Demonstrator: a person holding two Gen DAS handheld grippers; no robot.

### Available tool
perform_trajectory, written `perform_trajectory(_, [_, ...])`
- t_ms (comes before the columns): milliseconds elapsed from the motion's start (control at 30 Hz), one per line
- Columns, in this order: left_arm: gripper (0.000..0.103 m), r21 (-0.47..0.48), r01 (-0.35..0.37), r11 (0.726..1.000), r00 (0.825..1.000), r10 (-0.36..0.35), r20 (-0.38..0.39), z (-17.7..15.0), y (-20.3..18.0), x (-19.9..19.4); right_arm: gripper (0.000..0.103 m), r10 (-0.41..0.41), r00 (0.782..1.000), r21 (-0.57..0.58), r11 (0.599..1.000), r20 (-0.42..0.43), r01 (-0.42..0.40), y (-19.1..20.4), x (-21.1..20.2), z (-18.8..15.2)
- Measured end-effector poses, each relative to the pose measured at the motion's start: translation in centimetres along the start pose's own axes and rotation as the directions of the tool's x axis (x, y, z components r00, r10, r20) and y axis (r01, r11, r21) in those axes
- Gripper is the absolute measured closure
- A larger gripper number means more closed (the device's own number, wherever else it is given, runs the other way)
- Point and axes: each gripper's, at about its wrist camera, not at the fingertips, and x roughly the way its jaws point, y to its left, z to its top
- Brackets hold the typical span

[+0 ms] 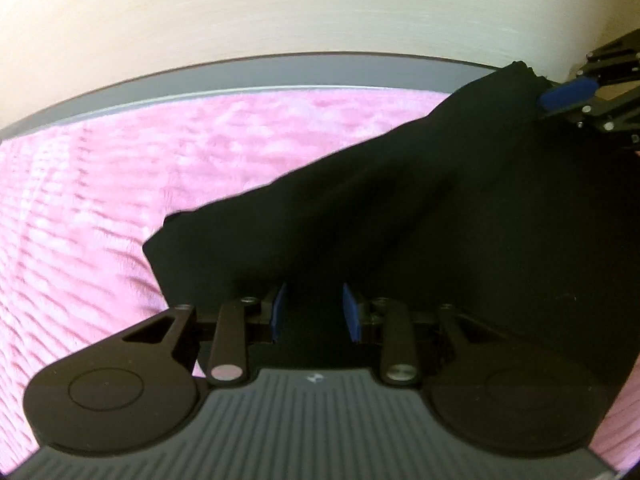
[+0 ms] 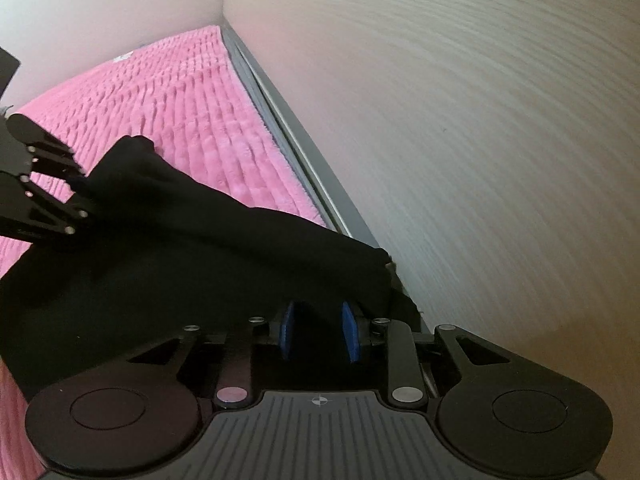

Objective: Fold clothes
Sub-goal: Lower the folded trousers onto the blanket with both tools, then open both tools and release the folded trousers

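Note:
A black garment (image 1: 400, 220) hangs stretched between my two grippers above a pink ribbed blanket (image 1: 100, 200). In the left wrist view my left gripper (image 1: 316, 312) has its blue pads (image 1: 280, 312) closed on a bunched fold of the dark cloth. My right gripper (image 1: 544, 100) pinches the garment's far corner at the upper right. In the right wrist view the black garment (image 2: 180, 248) runs from my right gripper (image 2: 320, 332), whose pads (image 2: 352, 332) clamp a thick fold, over to my left gripper (image 2: 82, 196) at the left edge. The garment's lower part is hidden.
The pink blanket (image 2: 192, 112) covers a bed with a grey frame edge (image 2: 304, 148) along a pale wall (image 2: 480, 120). In the left wrist view the same grey frame edge (image 1: 240, 76) and wall (image 1: 280, 8) lie behind the garment.

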Motion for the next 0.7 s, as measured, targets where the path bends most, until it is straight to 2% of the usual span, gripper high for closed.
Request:
perform_trajectory(133, [0.076, -0.052, -0.022, 0.998, 1.000, 0.023, 0.010, -0.3, 0.7, -1.9, 0.077, -0.026, 1.000, -0.041, 0.999, -0.014, 0.025, 1.4, -2.9, 0.2])
perform_trajectory(233, [0.075, -0.128, -0.031, 0.991, 0.998, 0.037, 0.044, -2.2, 0.6, -5.5, 0.077, -0.007, 1.000, -0.008, 1.000, 0.001, 0.007, 3.0, -5.5, -1.3])
perform_trajectory(300, [0.071, -0.186, -0.012, 0.982, 0.999, 0.020, 0.042, -3.8, 0.1, -6.8, 0.075, 0.014, 1.000, 0.024, 1.000, -0.009, -0.014, 3.9, -6.7, -2.9])
perform_trajectory(367, [0.071, -0.233, 0.007, 0.972, 1.000, -0.011, -0.016, -6.0, -1.0, -6.7, 0.068, 0.038, 0.996, 0.077, 0.996, -0.075, -0.032, 4.2, -5.9, -5.1])
perform_trajectory(433, [0.071, -0.252, 0.024, 0.967, 0.995, -0.049, -0.090, -8.0, -2.1, -5.7, 0.068, 0.034, 0.996, 0.081, 0.996, -0.078, -0.028, 4.3, -5.3, -6.5])
perform_trajectory(467, [0.071, -0.251, 0.012, 0.968, 0.994, -0.038, -0.099, -8.6, -2.4, -5.8, 0.067, 0.036, 0.996, 0.073, 0.997, -0.078, -0.031, 4.4, -5.7, -6.3])
perform_trajectory(533, [0.071, -0.269, -0.014, 0.963, 0.993, -0.017, -0.113, -9.3, -2.8, -6.7, 0.059, 0.049, 0.996, 0.090, 0.995, -0.077, -0.042, 4.3, -7.0, -6.0])
perform_trajectory(567, [0.071, -0.296, -0.016, 0.955, 0.994, -0.017, -0.112, -9.7, -3.0, -8.0, 0.038, 0.059, 0.995, 0.115, 0.992, -0.075, -0.050, 4.1, -7.8, -5.7])
perform_trajectory(600, [0.070, -0.321, -0.019, 0.947, 0.994, -0.017, -0.110, -10.2, -3.2, -9.2, 0.022, 0.052, 0.996, 0.129, 0.991, -0.078, -0.041, 4.1, -8.8, -5.9])
perform_trajectory(700, [0.061, -0.351, -0.048, 0.935, 0.993, 0.005, -0.122, -12.0, -4.4, -13.3, 0.022, 0.039, 0.994, 0.150, 0.988, -0.104, -0.023, 4.7, -12.0, -6.8])
